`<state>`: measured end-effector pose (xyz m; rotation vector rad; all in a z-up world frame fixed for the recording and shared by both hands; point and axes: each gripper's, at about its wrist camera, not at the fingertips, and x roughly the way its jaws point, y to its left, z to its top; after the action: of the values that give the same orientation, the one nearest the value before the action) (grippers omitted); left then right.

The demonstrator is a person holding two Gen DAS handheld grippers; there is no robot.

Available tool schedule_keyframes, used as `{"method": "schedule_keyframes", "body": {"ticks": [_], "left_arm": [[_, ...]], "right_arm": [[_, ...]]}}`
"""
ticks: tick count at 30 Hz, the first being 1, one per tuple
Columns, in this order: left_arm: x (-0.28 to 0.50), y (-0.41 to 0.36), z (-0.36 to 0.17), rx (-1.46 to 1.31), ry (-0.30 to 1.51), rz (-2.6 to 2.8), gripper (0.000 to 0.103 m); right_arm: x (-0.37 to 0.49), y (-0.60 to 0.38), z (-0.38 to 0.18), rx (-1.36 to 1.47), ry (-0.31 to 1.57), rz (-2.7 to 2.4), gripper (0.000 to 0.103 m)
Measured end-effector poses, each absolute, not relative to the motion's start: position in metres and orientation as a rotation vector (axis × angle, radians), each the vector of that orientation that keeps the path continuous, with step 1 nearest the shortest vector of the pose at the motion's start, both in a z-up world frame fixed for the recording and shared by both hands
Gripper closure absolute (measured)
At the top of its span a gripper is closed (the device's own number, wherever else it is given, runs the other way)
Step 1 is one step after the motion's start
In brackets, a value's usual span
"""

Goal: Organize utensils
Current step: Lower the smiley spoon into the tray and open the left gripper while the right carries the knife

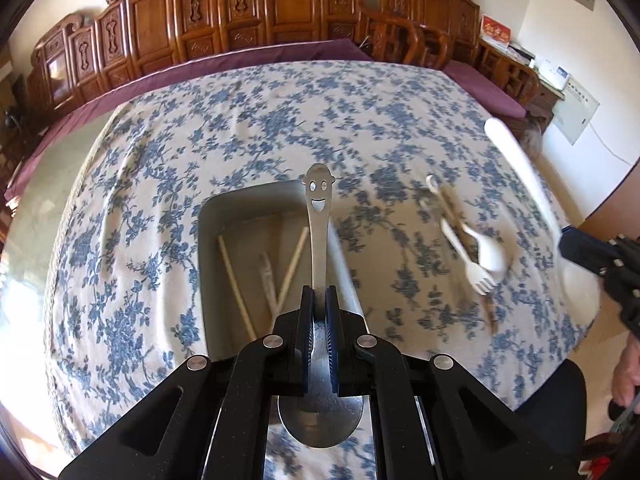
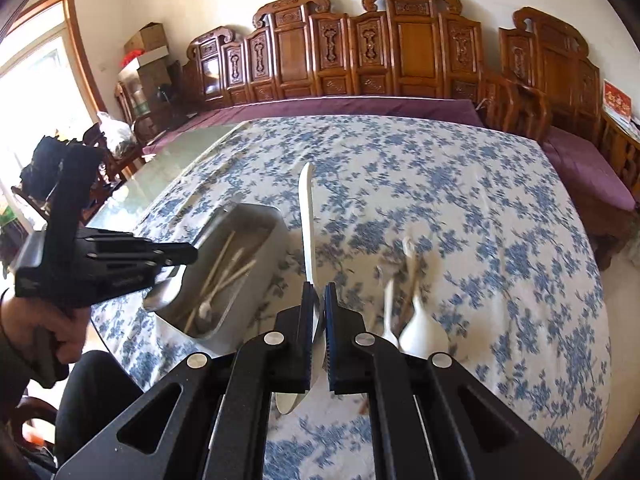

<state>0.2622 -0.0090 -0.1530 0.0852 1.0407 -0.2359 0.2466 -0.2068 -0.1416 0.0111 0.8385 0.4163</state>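
So both grippers are loaded up at once. The left gripper [image 1: 319, 292] is clamped tight on a metal spoon [image 1: 318, 216], pinching it low on the handle right above the bowl, so the bowl sits back behind the jaws and the handle sticks straight out ahead. Its long axis runs along the fingers, with the little smiley-face end pointing away and hanging over the tray [image 1: 212, 216]. My guess is it's held that way so the handle can go into the tray first and lie lengthwise.

The right gripper [image 2: 319, 292] is closed on a white knife [image 2: 307, 216]. Same idea: the blade tip pokes out behind the jaws toward the camera, and the long handle points forward across the table, just right of the tray [image 2: 256, 216]. The grip looks a bit off to the left pad, so it might swivel if bumped.

The tray sits on the flowered tablecloth [image 1: 160, 168] and already has a few chopsticks [image 1: 236, 280] lying roughly lengthwise in it, which is probably the orientation to match. Still loose on the cloth, well right of the tray: a white fork [image 1: 468, 256] and a white spoon [image 2: 420, 328] crossed over each other, with something brown and thin among them that's too blurred to call.

Both held pieces are up in the air, not touching anything else.
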Motion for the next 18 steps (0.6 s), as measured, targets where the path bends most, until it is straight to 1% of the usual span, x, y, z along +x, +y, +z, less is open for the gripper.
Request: {"method": "schedule_keyframes", "body": {"ticks": [13, 18], "left_arm": [[0.299, 0.022, -0.22, 0.07, 1.163, -0.184, 0.098], [0.304, 0.024, -0.234, 0.072, 1.194, -0.177, 0.098]], "right_arm": [[0.276, -0.162, -0.168, -0.006, 0.917, 0.464, 0.096], [0.282, -0.153, -0.177, -0.005, 0.936, 0.47, 0.096]]}}
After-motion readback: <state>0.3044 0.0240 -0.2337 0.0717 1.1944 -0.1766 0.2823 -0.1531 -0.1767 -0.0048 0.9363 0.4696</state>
